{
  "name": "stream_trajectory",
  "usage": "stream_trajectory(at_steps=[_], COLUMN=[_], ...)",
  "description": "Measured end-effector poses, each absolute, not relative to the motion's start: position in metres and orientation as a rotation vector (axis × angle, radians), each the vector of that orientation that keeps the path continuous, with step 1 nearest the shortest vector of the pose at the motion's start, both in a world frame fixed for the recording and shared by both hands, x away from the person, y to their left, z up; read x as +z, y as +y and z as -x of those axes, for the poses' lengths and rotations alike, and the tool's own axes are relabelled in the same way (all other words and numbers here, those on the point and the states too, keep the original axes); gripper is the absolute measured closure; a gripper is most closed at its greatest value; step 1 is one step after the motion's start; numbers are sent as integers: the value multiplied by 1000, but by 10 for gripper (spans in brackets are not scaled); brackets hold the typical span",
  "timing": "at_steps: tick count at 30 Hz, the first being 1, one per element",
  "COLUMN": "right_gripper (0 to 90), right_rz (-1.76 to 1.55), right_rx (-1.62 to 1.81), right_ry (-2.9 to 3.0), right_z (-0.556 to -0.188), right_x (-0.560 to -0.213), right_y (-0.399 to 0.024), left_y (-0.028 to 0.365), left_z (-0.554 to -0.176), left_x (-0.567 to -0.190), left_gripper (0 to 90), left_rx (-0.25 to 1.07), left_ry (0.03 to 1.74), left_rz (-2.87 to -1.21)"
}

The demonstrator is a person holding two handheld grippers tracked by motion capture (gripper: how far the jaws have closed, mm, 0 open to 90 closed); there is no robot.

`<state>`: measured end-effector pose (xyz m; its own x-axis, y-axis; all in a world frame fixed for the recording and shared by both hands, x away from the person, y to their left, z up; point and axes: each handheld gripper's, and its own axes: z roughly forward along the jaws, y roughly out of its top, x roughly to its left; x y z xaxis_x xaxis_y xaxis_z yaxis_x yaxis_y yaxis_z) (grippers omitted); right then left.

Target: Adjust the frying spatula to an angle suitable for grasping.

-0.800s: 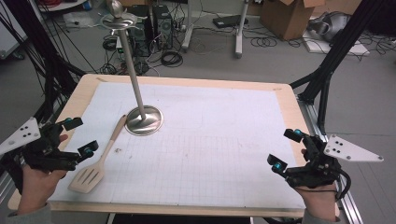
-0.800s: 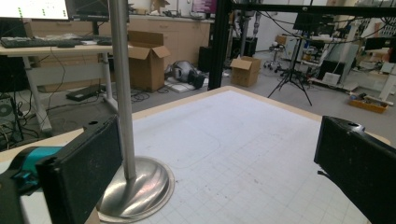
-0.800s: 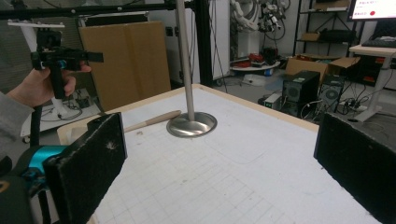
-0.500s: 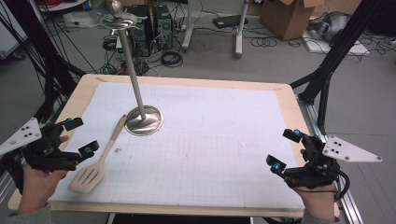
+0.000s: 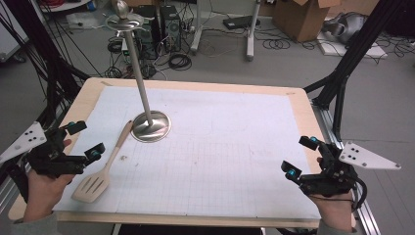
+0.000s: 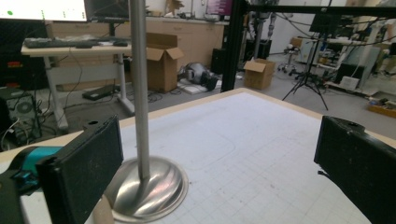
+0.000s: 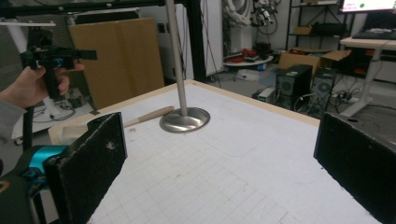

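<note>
A wooden slotted spatula [image 5: 103, 167] lies on the white grid mat, its handle tip touching or next to the round base of a metal stand [image 5: 151, 126] whose thin pole rises to a hooked top. My left gripper [image 5: 84, 141] hovers open just left of the spatula, nothing between its jaws. In the left gripper view the stand's base [image 6: 148, 188] sits close ahead. At the table's right front my right gripper [image 5: 301, 157] is open and empty. The right gripper view shows the stand [image 7: 185, 119], the spatula handle [image 7: 149, 115] and the other hand with its gripper [image 7: 51, 58].
The white mat [image 5: 230, 147] covers a wooden table [image 5: 303, 105] with raised edges. Black frame struts stand at both sides. Behind the table are cables, computer towers and cardboard boxes [image 5: 298, 17] on the floor.
My left gripper has shifted slightly toward the spatula; the right gripper has barely moved. Spatula and stand are where they were.
</note>
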<state>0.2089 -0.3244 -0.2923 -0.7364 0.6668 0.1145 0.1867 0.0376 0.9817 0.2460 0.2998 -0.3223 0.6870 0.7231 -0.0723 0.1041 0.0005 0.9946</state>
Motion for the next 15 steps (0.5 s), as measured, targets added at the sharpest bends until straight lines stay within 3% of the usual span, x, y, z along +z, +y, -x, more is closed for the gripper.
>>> stream_trajectory(at_steps=[15], right_gripper=[12], right_rz=[-840], right_rx=[1729], right_ry=[1982], right_z=[-212], right_x=[-294], right_y=[-318], left_y=[302], left_z=[-257], left_x=[-339], left_gripper=[18], left_rx=[548], left_ry=[762], left_rz=[-1541])
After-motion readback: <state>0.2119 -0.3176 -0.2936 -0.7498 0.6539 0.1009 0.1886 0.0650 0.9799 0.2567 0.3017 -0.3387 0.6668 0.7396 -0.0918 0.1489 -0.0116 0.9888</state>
